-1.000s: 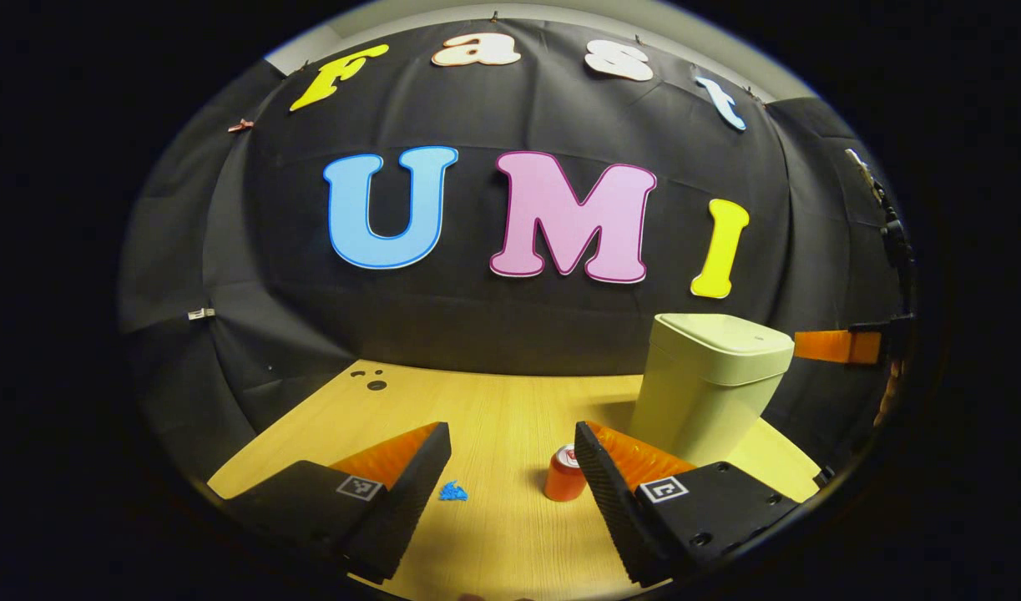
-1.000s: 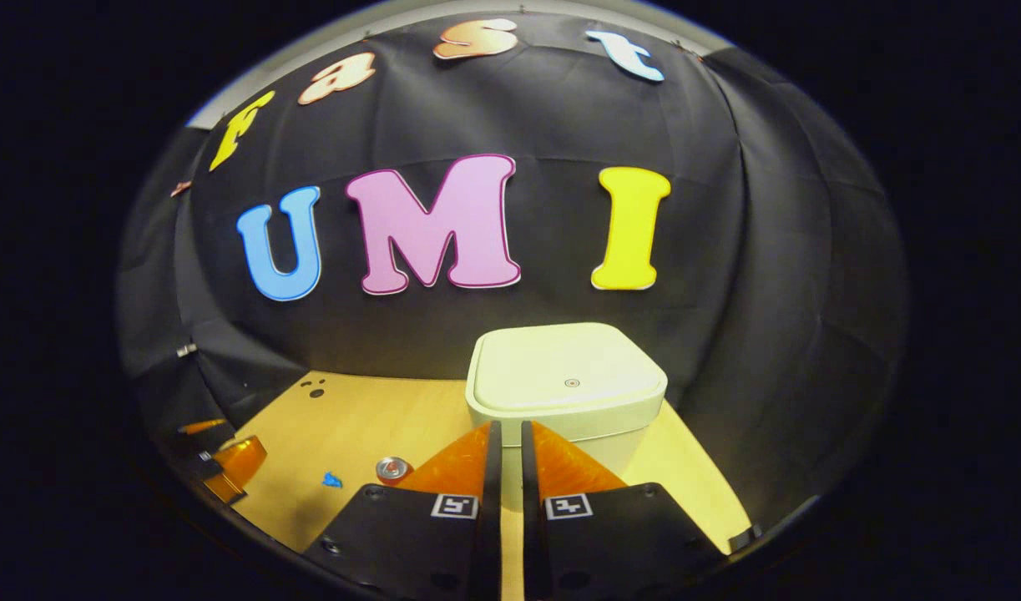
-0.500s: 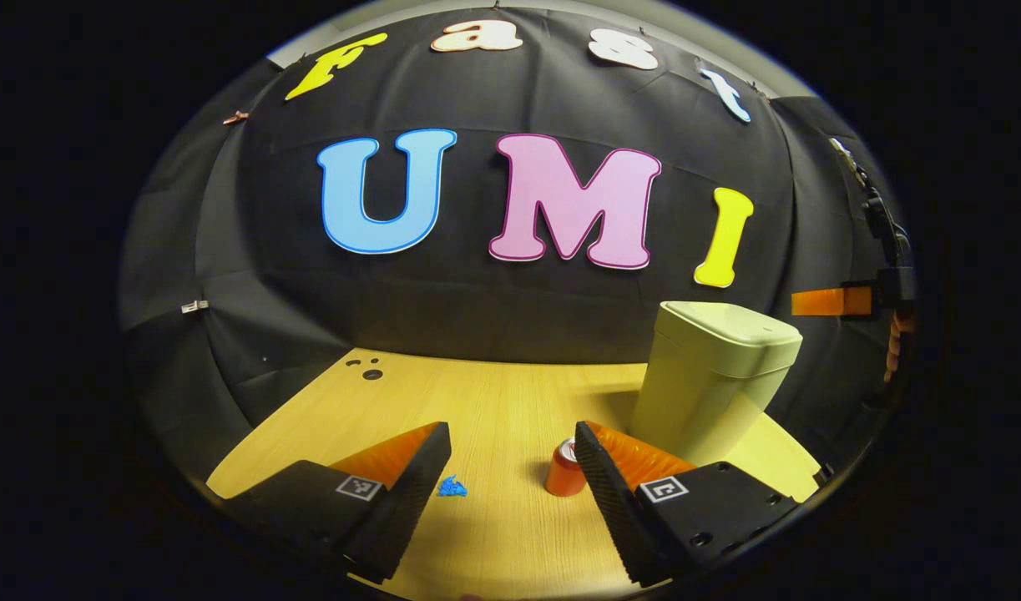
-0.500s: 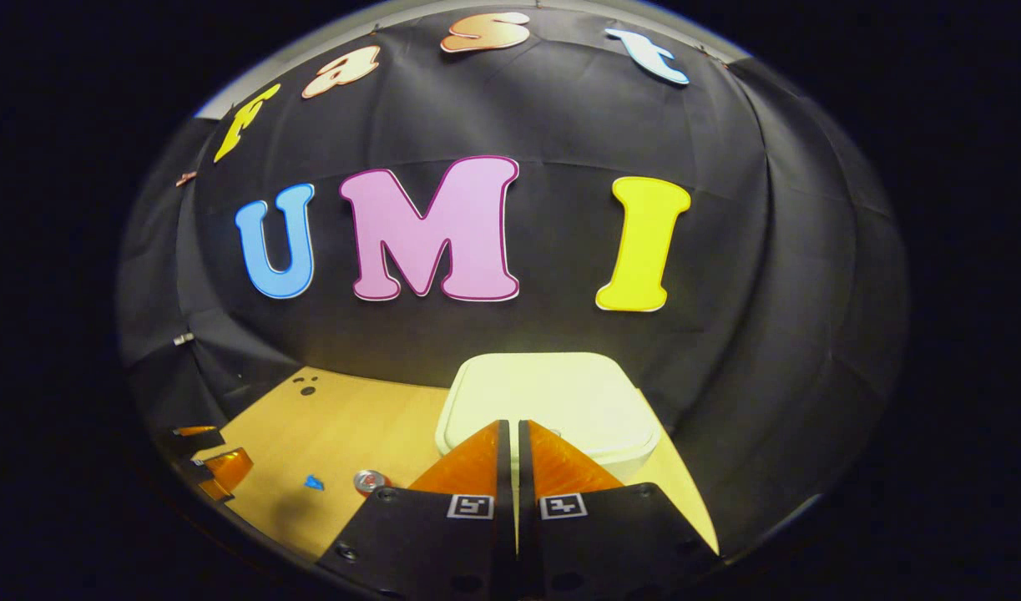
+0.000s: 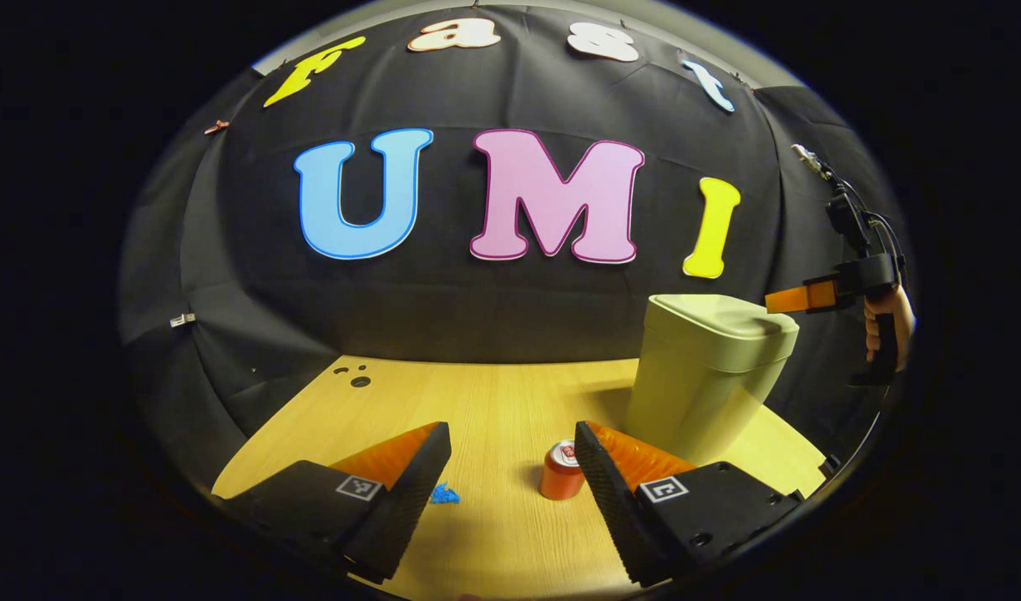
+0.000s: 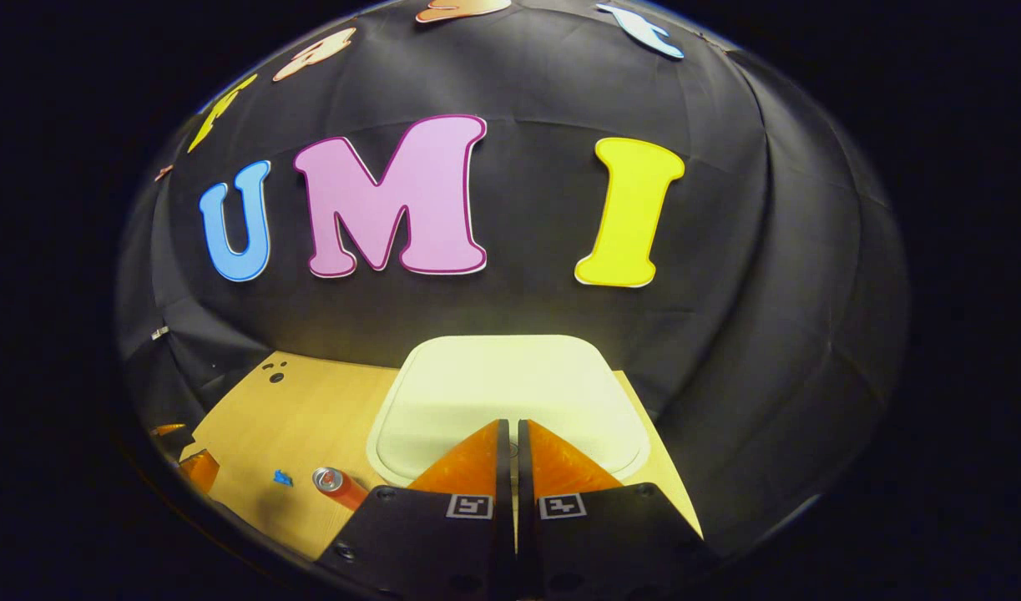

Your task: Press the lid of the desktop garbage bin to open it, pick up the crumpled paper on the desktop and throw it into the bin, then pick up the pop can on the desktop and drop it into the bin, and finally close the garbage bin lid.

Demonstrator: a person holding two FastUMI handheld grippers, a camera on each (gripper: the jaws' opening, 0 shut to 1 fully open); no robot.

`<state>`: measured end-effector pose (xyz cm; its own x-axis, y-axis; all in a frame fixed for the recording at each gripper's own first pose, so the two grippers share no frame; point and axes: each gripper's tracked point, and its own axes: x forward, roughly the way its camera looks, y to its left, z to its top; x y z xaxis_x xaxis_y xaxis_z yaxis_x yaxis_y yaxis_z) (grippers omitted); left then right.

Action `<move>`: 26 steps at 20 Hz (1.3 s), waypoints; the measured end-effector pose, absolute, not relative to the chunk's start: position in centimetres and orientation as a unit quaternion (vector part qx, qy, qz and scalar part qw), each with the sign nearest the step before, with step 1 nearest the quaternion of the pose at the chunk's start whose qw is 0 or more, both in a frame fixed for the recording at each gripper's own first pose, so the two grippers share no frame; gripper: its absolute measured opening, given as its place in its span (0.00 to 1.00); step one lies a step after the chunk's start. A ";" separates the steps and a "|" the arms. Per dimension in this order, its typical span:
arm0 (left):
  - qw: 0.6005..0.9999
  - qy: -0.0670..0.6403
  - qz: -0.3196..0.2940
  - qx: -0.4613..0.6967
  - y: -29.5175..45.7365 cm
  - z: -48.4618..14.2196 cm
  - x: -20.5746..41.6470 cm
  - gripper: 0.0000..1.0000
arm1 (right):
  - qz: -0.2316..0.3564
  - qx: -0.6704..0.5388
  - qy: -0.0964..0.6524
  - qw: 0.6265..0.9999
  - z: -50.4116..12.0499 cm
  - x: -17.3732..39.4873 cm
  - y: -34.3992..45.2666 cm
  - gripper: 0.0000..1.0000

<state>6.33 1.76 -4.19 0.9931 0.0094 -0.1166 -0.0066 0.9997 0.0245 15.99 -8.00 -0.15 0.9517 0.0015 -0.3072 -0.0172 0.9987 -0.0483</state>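
In the left gripper view, the left gripper (image 5: 510,467) sat at the bottom of the frame with its fingers spread wide and nothing between them, above a pale wooden desktop (image 5: 477,401). Between the fingers, lower centre, lay a small blue crumpled paper (image 5: 445,495) and, just to its right, an upright orange pop can (image 5: 560,474). The pale green plastic garbage bin (image 5: 702,376) stood at centre right, its lid (image 5: 723,317) down, and the right gripper (image 5: 777,302), held by a hand (image 5: 886,330), reached in from the right edge with its tips at the lid's right rim. In the right gripper view, that gripper's fingers (image 6: 477,459) were pressed together, empty, at bottom centre, right over the lid, which lay flat and closed; whether they touched it could not be told. The can and paper showed at lower left. The press would likely go best with a straight downward push near the lid's middle, then a clean lift-off so the lid can spring up.
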 end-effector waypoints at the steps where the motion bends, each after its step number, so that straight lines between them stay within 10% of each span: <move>1: 0.998 0.063 0.006 0.009 1.9 -4.6 6.5 0.96 | 0.005 -0.023 0.160 0.987 -0.4 16.3 -8.0 0.05; 26: 0.997 0.064 0.028 0.016 3.8 -4.7 6.8 0.96 | -0.012 -0.079 0.075 0.994 5.2 16.5 -8.0 0.05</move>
<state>6.77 3.81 -4.72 0.9902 0.0585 -0.1268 -0.0545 0.9979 0.0352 16.54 -7.96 5.21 0.9883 -0.0348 -0.1482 0.0111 0.9873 -0.1583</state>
